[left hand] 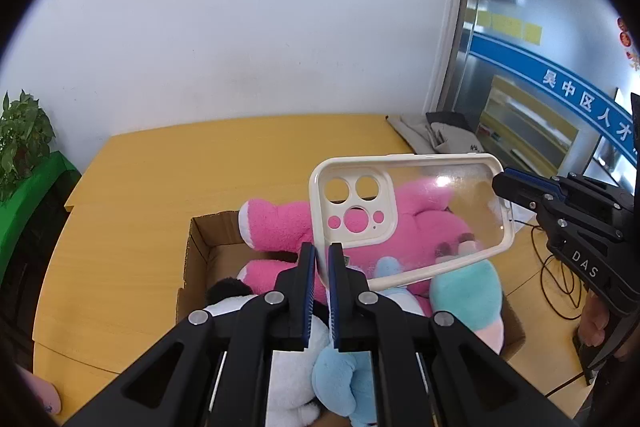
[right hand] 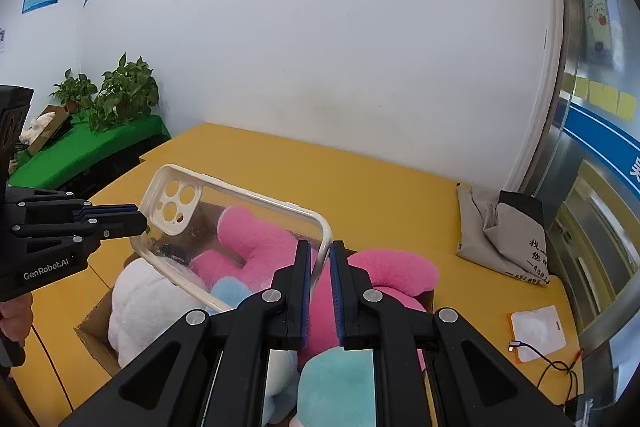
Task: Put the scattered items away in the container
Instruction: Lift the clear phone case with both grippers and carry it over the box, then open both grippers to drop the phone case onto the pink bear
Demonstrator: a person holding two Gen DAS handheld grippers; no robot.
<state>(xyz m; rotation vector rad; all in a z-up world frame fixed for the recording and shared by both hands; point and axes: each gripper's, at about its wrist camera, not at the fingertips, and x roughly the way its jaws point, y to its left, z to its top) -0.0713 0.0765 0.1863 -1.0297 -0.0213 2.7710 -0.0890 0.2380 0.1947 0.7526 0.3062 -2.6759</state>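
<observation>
Filling the cardboard box (left hand: pixel 200 247) on the yellow table (left hand: pixel 140 187) are plush toys: pink (left hand: pixel 416 227), white (left hand: pixel 292 367), teal (left hand: pixel 468 291), blue (left hand: pixel 340 375). Gripper bodies read "DAS" and "GenRobot.AI". Above the box, the left gripper (left hand: pixel 323 259) and right gripper (right hand: pixel 320 259) each pinch an opposite end of the clear phone case (left hand: pixel 400 219).

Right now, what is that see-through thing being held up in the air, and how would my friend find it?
Look at the yellow table, then the cardboard box stuffed with plush toys. Just above them hangs a phone case, pinched at one end by the left gripper and at the other by the right gripper. It alone is hard, clear and cream-rimmed, with round camera holes.
</observation>
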